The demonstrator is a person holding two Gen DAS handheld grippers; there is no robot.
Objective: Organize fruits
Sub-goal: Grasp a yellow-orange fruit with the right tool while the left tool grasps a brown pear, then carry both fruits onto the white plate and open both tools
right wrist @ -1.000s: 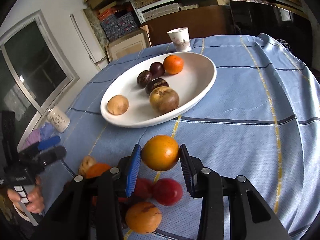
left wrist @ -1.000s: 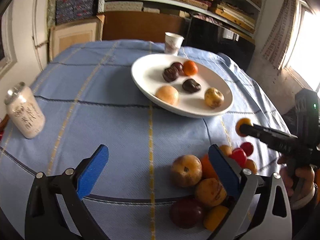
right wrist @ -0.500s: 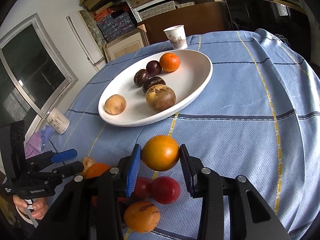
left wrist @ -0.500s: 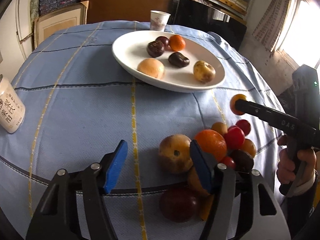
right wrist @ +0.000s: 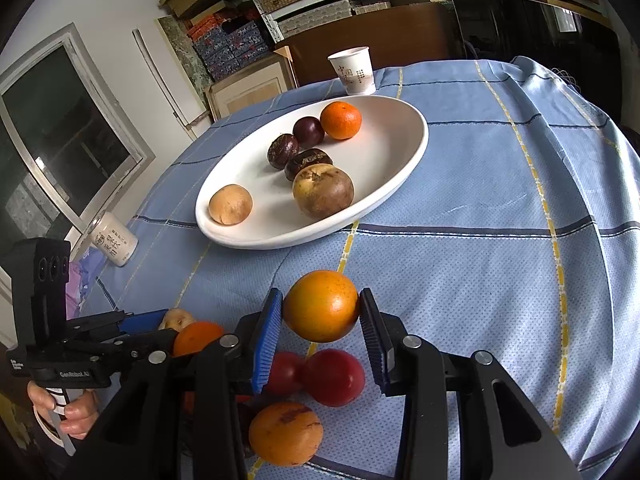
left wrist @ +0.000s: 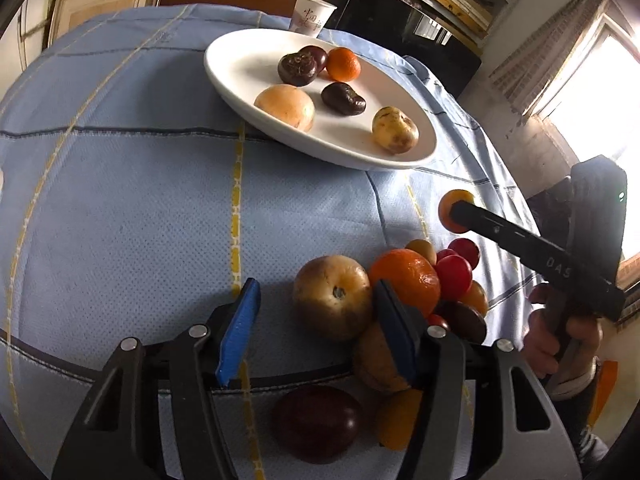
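Observation:
A white oval plate [left wrist: 240,60] [right wrist: 392,168] on the blue tablecloth holds several fruits. A pile of loose fruits lies near the table's front edge. My left gripper [left wrist: 316,328] is open, its blue pads on either side of a tan-brown round fruit [left wrist: 332,296] in the pile, next to an orange [left wrist: 408,276]. My right gripper [right wrist: 320,330] is shut on an orange-yellow fruit [right wrist: 321,305] and holds it above the cloth, short of the plate. It also shows in the left wrist view [left wrist: 454,210].
A paper cup [right wrist: 354,70] stands behind the plate. A white can [right wrist: 114,242] stands at the table's left edge. Red fruits [right wrist: 332,376] and an orange fruit [right wrist: 286,432] lie under my right gripper. Shelves and boxes stand behind the table.
My left gripper has moved forward and right and narrowed around the tan-brown fruit. My right gripper has held its fruit almost still, drifting a little toward the plate.

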